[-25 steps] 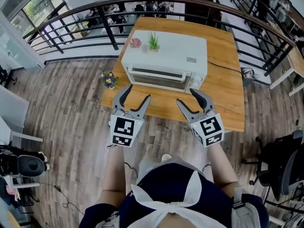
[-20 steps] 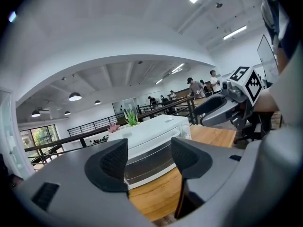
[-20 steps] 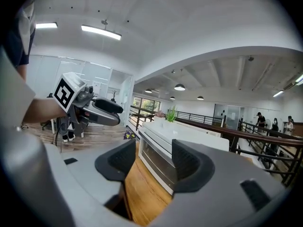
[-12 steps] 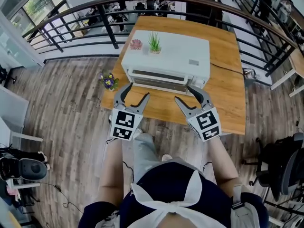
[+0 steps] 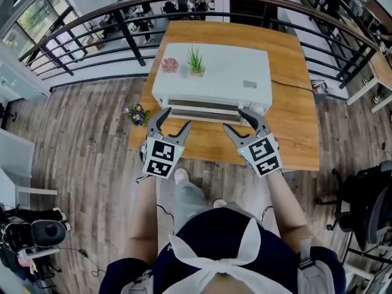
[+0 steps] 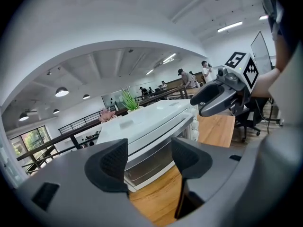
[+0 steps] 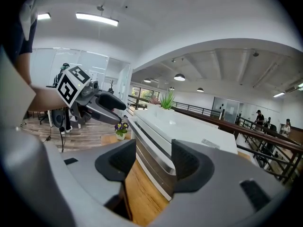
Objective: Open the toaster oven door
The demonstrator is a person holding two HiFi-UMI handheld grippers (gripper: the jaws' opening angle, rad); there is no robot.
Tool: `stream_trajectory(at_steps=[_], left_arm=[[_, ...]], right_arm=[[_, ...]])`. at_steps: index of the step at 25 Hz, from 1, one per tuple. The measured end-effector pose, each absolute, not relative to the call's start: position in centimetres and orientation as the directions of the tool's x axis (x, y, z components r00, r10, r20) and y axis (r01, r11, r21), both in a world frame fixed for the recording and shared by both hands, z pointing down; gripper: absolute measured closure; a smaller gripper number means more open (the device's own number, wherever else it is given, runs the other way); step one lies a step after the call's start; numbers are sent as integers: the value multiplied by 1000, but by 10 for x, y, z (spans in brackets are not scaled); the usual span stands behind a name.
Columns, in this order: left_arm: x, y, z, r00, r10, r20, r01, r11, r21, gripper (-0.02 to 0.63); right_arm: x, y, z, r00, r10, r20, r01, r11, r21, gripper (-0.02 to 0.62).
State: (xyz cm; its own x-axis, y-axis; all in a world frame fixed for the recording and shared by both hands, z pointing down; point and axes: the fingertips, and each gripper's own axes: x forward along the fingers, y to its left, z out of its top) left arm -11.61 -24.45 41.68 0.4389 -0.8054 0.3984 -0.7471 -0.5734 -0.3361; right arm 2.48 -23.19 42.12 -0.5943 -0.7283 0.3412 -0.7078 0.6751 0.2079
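A white toaster oven [image 5: 214, 72] stands on the wooden table [image 5: 288, 121], its glass door [image 5: 205, 108] closed and facing me. The door's silver handle bar [image 7: 154, 148] runs along its top edge. My left gripper [image 5: 169, 125] hovers open just in front of the door's left end, nothing between its fingers. My right gripper [image 5: 240, 125] is open too, close to the door's right end by the knobs [image 6: 194, 126]. In the left gripper view the oven [image 6: 142, 126] fills the gap of the left gripper [image 6: 149, 157]. The right gripper [image 7: 149, 162] looks along the door [image 7: 151, 167].
A green plant [image 5: 195, 60] and a small pink plant [image 5: 170, 65] stand on the oven's top. A pot of purple flowers [image 5: 136, 114] sits at the table's left corner. A dark railing [image 5: 122, 23] curves behind the table. An office chair [image 5: 367, 213] stands at right.
Both grippers have moved forward, closer to the oven door, and I have stepped nearer the table. The door is still closed and the jaws stay open.
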Motion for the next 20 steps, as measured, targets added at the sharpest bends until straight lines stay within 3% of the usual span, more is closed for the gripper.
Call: stream_trajectory(at_steps=[20], left_arm=[[-112, -292, 461, 435, -723, 537, -628, -671, -395, 328]], right_arm=[[23, -265, 467, -488, -730, 479, -685, 660, 308, 380]])
